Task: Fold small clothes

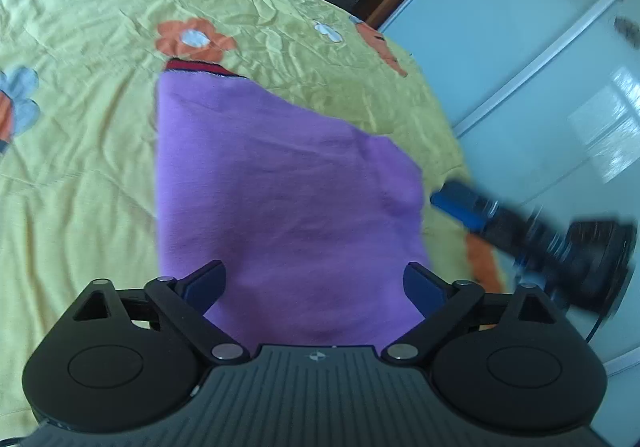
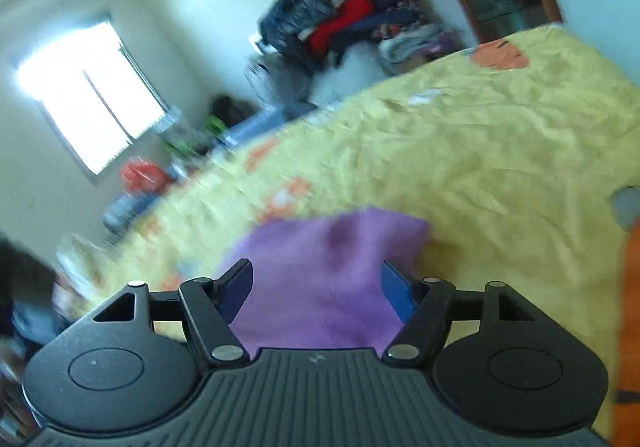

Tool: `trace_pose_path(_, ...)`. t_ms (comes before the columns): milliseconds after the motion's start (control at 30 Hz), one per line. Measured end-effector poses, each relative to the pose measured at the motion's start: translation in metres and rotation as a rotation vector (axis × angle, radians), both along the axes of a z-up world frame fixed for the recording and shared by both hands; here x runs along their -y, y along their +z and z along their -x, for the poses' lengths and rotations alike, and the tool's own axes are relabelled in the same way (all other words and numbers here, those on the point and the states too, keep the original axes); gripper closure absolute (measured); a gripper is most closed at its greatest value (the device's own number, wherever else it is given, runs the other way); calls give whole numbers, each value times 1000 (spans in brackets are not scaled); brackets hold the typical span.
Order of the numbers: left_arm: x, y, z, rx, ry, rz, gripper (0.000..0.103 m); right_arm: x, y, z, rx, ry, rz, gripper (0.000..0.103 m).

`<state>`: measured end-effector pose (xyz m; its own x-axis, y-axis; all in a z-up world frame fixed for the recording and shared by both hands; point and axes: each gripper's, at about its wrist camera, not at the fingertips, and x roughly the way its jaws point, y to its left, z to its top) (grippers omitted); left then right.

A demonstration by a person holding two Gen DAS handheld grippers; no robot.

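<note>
Purple garment (image 1: pixel 280 187) lying flat on the yellow flowered bedspread (image 1: pixel 80 147), folded into a long panel, red-trimmed edge (image 1: pixel 200 67) at the far end, near end running under the left tool (image 1: pixel 316 283). Left tool hovering over that near end, jaws wide apart, nothing pinched between the blue pads (image 1: pixel 208 283). Right tool (image 2: pixel 316 287) likewise spread, cloth visible beyond the gap but not gripped; seen from the left wrist view as a blurred blue-tipped shape (image 1: pixel 460 203) just off the garment's right edge. Right wrist view heavily smeared, so contact with the fabric impossible to judge there.

Probably between folds, with the next grasp not yet made.

Risks from here: closing on only the top layer and peeling the fold open; catching the bedspread along with the cloth, since both are soft and lie flush; dragging the panel askew if one tool lifts before the other; a slanted right edge carrying over into a crooked next fold. Clothes pile (image 2: pixel 340 19) far across the room, out of the way.
</note>
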<state>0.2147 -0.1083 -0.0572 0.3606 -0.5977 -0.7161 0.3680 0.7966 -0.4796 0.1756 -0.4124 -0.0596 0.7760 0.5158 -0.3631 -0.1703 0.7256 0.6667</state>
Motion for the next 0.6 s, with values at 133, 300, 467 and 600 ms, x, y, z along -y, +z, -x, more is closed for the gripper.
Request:
trace_pose_path(133,13,-10,6,34,-3,-82,8,2,-25,-41,-101,-10,39,34)
trace_pose_path(300,22,-6,21,84,11,-150,7,8,-10,-20,-74,-43,71,32)
trace_pose_path(467,15,-4,42,81,55,-153,3,-14,10,60,-40,69,32,31)
trace_pose_path(600,13,-14,49,61,70,-179,2,-25,-15,78,-123,73,142,31)
